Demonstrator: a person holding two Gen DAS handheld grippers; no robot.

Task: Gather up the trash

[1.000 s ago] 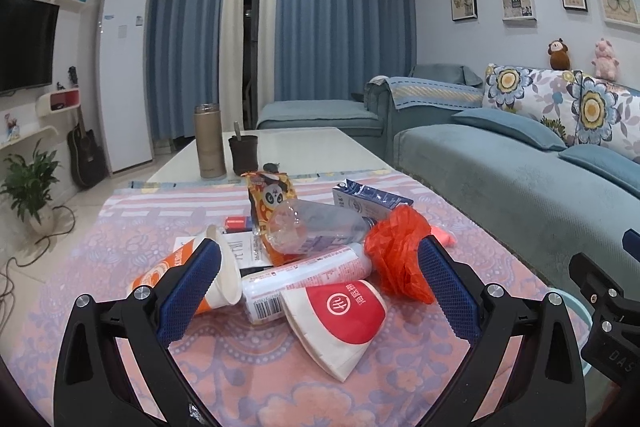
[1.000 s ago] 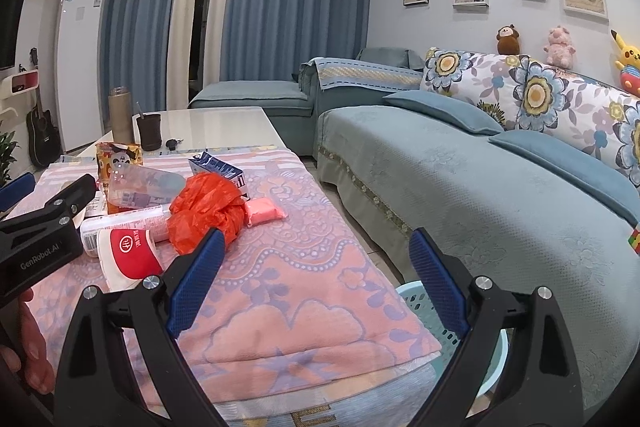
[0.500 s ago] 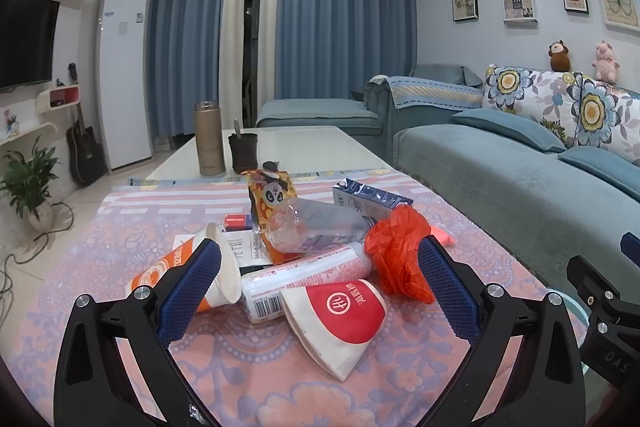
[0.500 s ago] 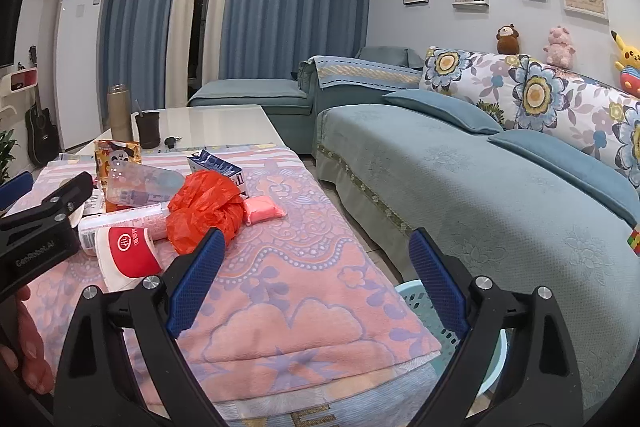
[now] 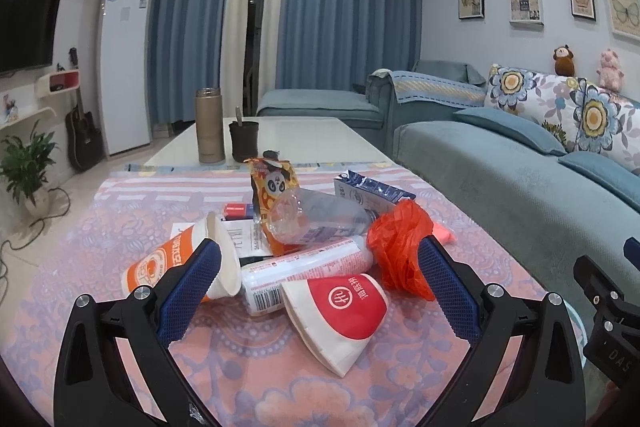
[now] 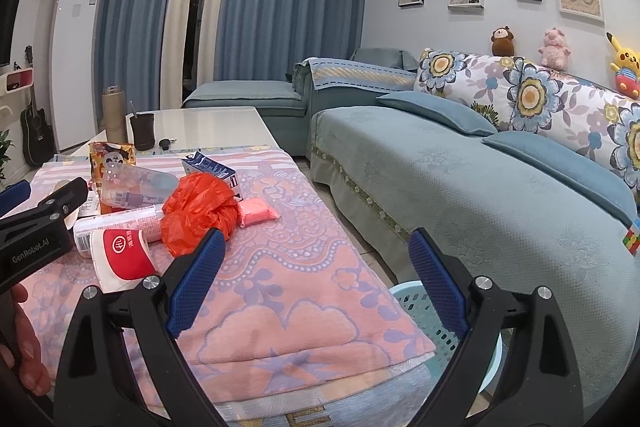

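Trash pile sits mid-frame in the left wrist view on the pink floral cloth point(image 5: 240, 379) over the table: flattened red-and-white paper cup point(image 5: 340, 311) nearest the camera, white tube with barcode point(image 5: 296, 273) just behind and touching it, orange-and-white cup point(image 5: 180, 259) on its side at left, clear plastic bottle point(image 5: 316, 217) lying on top of the heap, panda snack bag point(image 5: 274, 187) upright behind it, blue-and-white carton point(image 5: 368, 189) right of center, crumpled red plastic bag point(image 5: 400, 247) at the pile's right edge, small pink packet point(image 5: 442, 235) just beyond the bag. Left gripper point(image 5: 318, 287) spread wide, jaws apart either side of the pile, holding nothing. Right wrist view: same pile in left-center of frame, red bag point(image 6: 200, 211) and pink packet point(image 6: 258, 213) closest to the pile's right side. Right gripper point(image 6: 316, 281) also spread wide, empty, over the cloth's lower right corner, pale blue basket point(image 6: 416, 297) on the floor partly behind its right finger, between table and teal sofa point(image 6: 460, 187). Left gripper body visible at far left edge of that view. Upper center of left view: brown thermos point(image 5: 209, 125) and dark mug point(image 5: 244, 141) on the bare white tabletop behind the cloth. White fridge point(image 5: 126, 59) upper left, blue curtains point(image 5: 348, 11) top center.
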